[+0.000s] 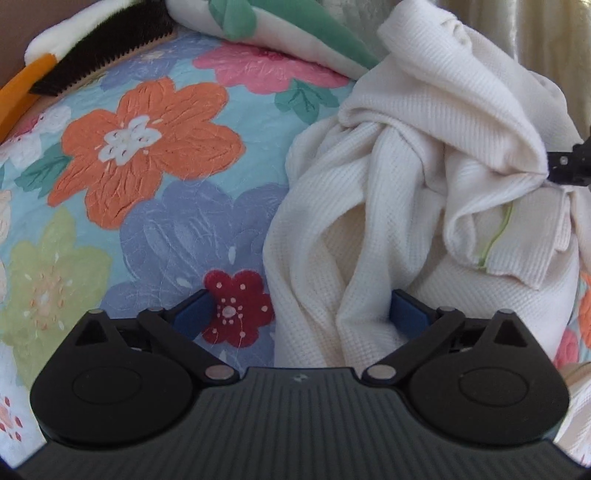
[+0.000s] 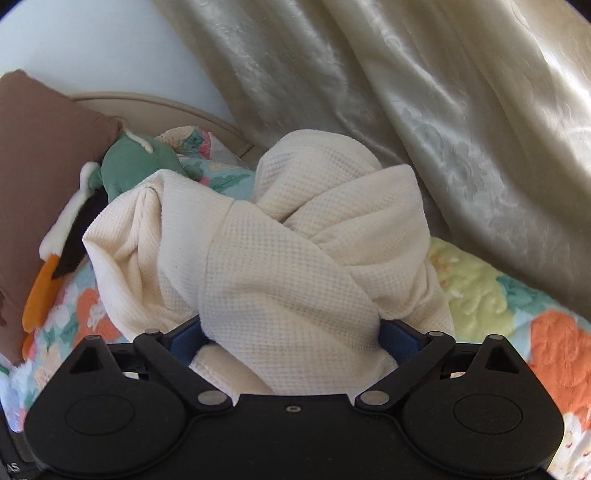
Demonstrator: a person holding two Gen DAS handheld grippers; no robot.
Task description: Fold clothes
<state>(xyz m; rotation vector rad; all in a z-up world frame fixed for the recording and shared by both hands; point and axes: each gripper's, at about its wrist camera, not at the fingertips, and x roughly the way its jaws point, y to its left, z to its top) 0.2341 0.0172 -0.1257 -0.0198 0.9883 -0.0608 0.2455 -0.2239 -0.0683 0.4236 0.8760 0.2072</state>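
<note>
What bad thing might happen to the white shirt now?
1. The cream garment is twisted into a knot-like bunch, so pulling may tighten the tangle instead of spreading it.
2. Both tools look open, the right tool with cloth merely between its fingers, so the cloth may slip out.
3. The plush toy lies close; dragged cloth might catch it.

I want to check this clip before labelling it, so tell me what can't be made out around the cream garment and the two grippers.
- Right gripper, right wrist view: the cream garment drapes between the fingers; whether it is pinched cannot be told.
- Right gripper in the left wrist view: cut off by the frame edge.
- Garment type: bunched folds hide sleeves and collar.
- Plush toy: garment covers part.
- Left gripper: open, garment's edge between the fingers.
</note>
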